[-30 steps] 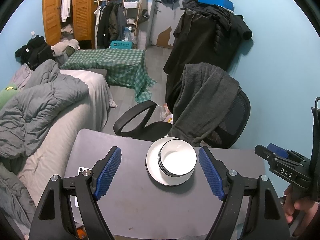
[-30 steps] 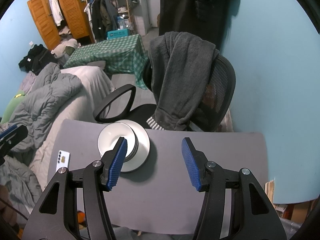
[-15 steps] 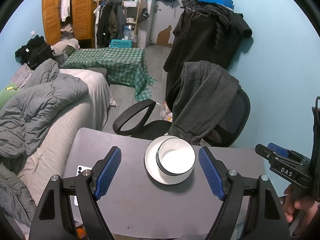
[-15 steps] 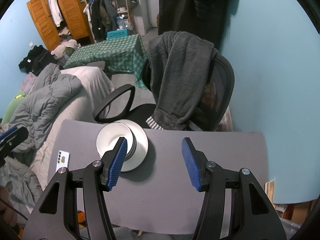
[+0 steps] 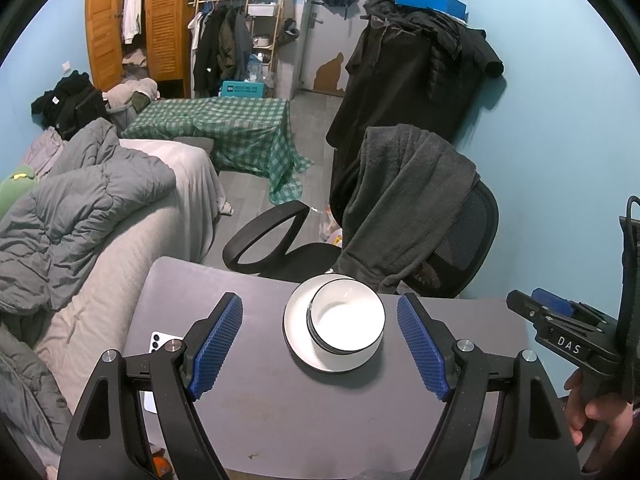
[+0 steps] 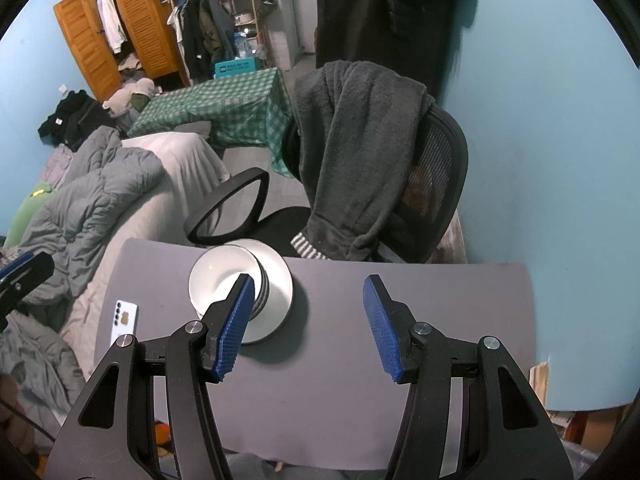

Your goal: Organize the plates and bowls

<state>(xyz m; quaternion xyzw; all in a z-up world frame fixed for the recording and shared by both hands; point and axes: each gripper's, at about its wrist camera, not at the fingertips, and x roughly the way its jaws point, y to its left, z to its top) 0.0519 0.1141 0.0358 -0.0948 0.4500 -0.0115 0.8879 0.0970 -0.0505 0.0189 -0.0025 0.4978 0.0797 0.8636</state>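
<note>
A stack of white bowls with black rims [image 5: 345, 325] sits on a white plate [image 5: 297, 340] near the far edge of the grey table [image 5: 280, 412]. The bowls [image 6: 224, 274] and plate [image 6: 280, 284] also show in the right wrist view. My left gripper [image 5: 319, 346] is open and empty, held above the table with the stack between its blue pads [image 5: 216, 346]. My right gripper [image 6: 308, 320] is open and empty, to the right of the stack; its left pad [image 6: 236, 326] overlaps the bowls in view.
A white phone [image 6: 126, 318] lies on the table's left side. A black office chair [image 5: 460, 248] draped with a grey garment stands just beyond the table. A bed with grey quilts [image 5: 80, 208] lies to the left. The blue wall is on the right.
Both grippers have drawn back and up a little from the stack; the bowls and plate sit slightly farther off in both views. Jaws stay open.
</note>
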